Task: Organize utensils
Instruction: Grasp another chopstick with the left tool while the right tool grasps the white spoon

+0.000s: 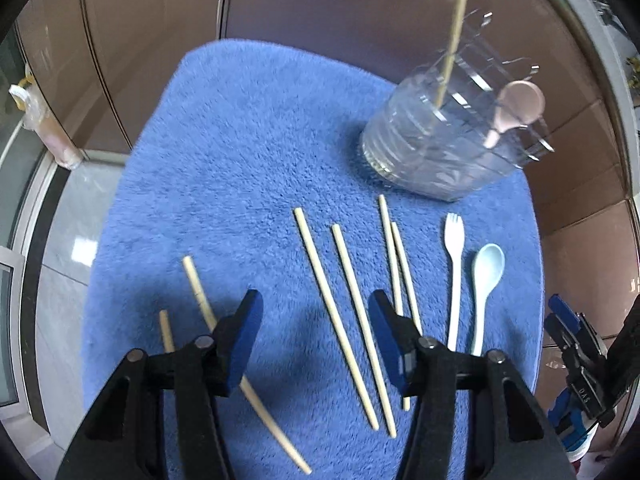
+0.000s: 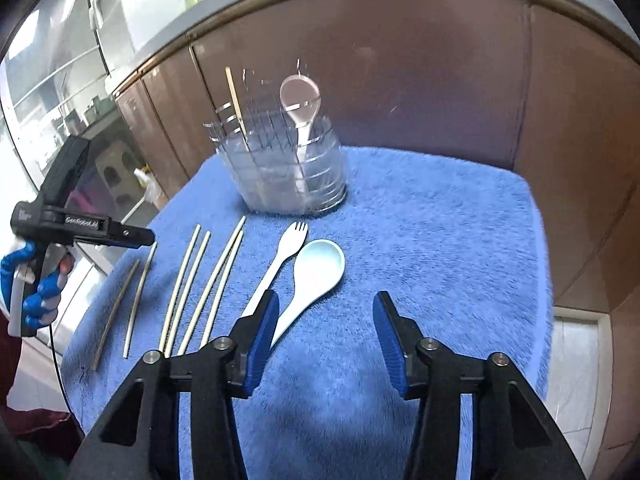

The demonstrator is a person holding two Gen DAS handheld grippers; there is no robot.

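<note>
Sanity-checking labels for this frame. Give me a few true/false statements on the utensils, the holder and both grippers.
1. The pink spoon stands in the clear holder. True.
2. The white fork is in the holder. False: it lies on the blue towel, beside the light blue spoon.
3. The left gripper is open and holds nothing. True.
4. The right gripper is shut on the light blue spoon. False: it is open and empty, with the spoon on the towel.
5. One chopstick stands in the holder. True.
6. No chopsticks lie on the towel. False: several loose chopsticks lie left of the fork.
</note>
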